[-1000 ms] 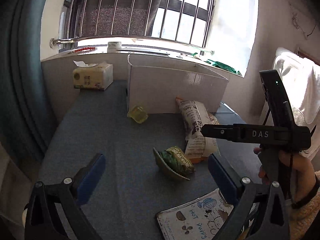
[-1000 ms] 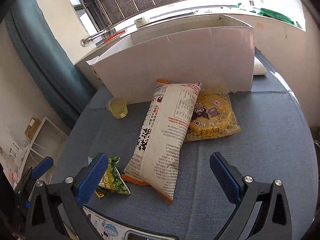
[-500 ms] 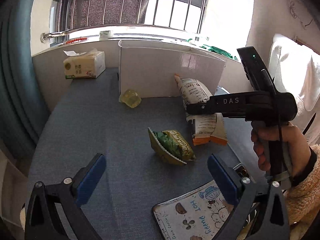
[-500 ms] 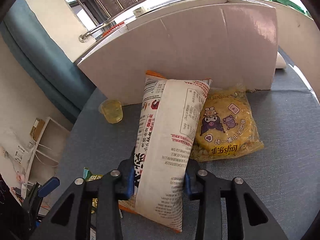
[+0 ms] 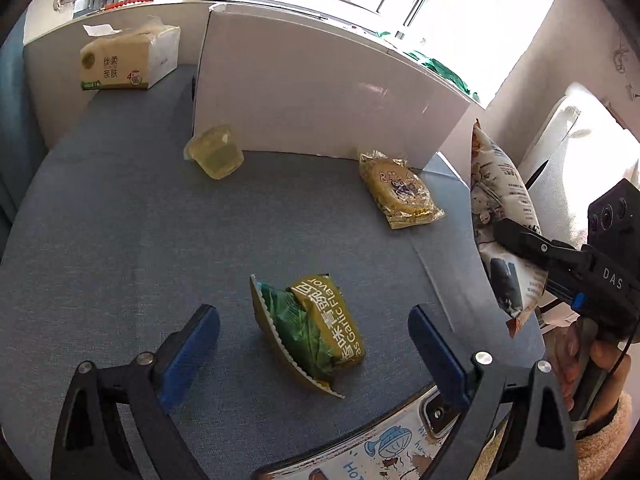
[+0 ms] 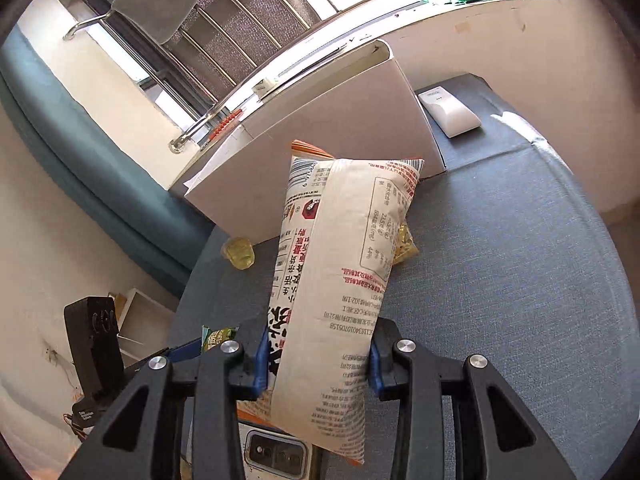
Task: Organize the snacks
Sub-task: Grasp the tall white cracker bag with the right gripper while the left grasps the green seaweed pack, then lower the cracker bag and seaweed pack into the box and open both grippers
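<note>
- While the right gripper (image 6: 316, 364) clamps the long white snack bag (image 6: 336, 292) across its lower part, the bag hangs lifted off the blue table (image 6: 500, 280), its far end pointing at the white box (image 6: 320, 128).
- From the left wrist view, that same bag (image 5: 500, 216) shows past the table's right edge, pinched by the right gripper (image 5: 520, 240) in a person's hand (image 5: 592, 372).
- The left gripper (image 5: 314, 354) has just been closing; its blue pads (image 5: 192, 348) stand apart on either side of the green garlic snack bag (image 5: 312, 328) near the table's front edge, not touching it.
- A round yellow cake packet (image 5: 400, 192) lies beside the box's right corner.
- A jelly cup (image 5: 216, 152) sits against the box's front wall.
- A tissue pack (image 5: 128, 60) stands in the far left corner.
</note>
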